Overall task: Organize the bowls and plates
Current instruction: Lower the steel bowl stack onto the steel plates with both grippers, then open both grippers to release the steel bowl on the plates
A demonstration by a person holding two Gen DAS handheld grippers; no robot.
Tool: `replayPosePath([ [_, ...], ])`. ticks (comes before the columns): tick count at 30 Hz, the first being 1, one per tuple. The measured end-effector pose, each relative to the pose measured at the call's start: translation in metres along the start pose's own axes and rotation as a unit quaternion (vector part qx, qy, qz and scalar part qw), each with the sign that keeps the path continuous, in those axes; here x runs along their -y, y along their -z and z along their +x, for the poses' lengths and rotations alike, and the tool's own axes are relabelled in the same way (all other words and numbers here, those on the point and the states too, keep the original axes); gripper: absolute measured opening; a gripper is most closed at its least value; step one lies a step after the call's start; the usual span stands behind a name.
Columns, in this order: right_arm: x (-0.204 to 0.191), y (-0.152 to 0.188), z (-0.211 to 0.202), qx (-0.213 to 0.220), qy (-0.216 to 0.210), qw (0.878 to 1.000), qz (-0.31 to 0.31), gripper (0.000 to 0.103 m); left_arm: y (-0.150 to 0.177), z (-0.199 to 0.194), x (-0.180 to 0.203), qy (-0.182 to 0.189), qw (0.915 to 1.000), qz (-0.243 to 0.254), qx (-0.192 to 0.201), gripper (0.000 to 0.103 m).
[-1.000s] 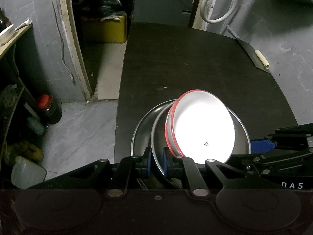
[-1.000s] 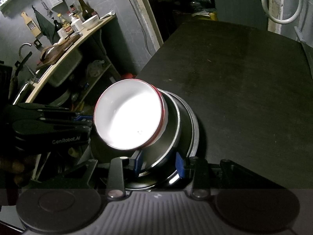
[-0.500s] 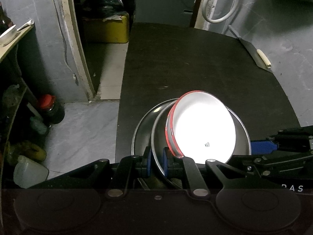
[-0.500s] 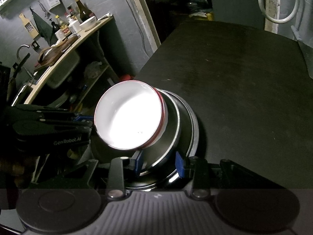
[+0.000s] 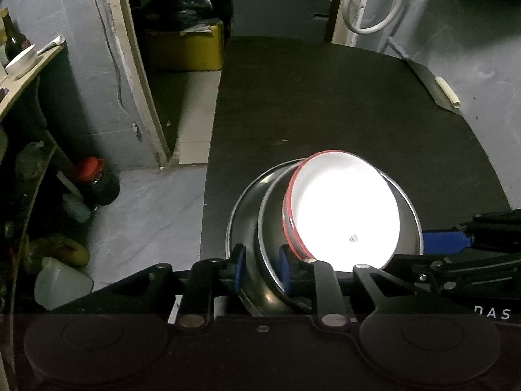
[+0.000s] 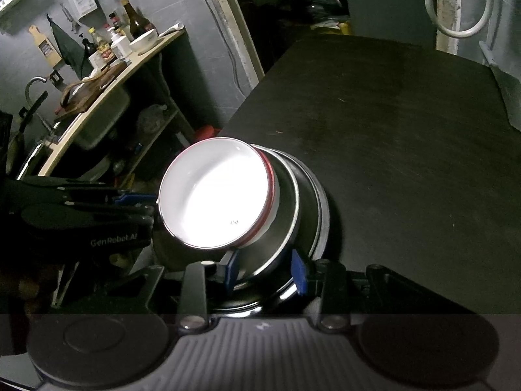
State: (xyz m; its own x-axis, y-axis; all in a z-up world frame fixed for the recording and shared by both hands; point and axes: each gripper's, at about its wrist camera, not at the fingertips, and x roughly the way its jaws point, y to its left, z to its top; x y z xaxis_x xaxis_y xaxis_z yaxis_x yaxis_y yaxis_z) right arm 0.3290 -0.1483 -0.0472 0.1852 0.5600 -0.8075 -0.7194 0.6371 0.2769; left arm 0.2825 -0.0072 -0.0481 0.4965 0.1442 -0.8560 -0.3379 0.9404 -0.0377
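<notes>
Left gripper (image 5: 261, 268): blue pads narrowed onto the rim of the steel bowl (image 5: 270, 260), one pad outside the wall, one inside, clamping the near-left edge. Right gripper (image 6: 265, 268): likewise narrowed over the same stack from the opposite side, rim caught between its pads, though whether it bears on the steel bowl (image 6: 286, 228) or only brackets it is hard to tell. Both about equally close, touching the stack on opposing edges.

Directly ahead of both sets of fingers: white bowl with red rim (image 5: 342, 215) nested in the steel bowl, itself nested in a wider steel plate (image 5: 237, 224), all at the near-left corner of the black table (image 5: 325, 104). Whether lifted or resting, not clear. No long axis to speak of, round throughout; mouth of the white bowl (image 6: 215, 195) tipped, not level, leaning toward the left side and the table's left edge. Probably a two-handed carry; tilt risks the top bowl sliding out.
</notes>
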Motion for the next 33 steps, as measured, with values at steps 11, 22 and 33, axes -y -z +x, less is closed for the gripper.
replayPosePath([
  [11,0.003,0.003,-0.004,0.007,0.0,1.0,0.008,0.042,0.003,-0.003,0.002,-0.012,0.9999,0.0,0.002,0.039],
  [22,0.002,0.005,-0.017,0.023,-0.003,1.0,0.009,0.05,0.011,-0.016,0.005,-0.026,0.9996,0.0,0.013,0.056],
  [33,0.004,0.009,-0.028,0.041,-0.001,0.999,0.01,0.06,0.015,-0.035,0.005,-0.041,0.9985,-0.008,0.035,0.078],
])
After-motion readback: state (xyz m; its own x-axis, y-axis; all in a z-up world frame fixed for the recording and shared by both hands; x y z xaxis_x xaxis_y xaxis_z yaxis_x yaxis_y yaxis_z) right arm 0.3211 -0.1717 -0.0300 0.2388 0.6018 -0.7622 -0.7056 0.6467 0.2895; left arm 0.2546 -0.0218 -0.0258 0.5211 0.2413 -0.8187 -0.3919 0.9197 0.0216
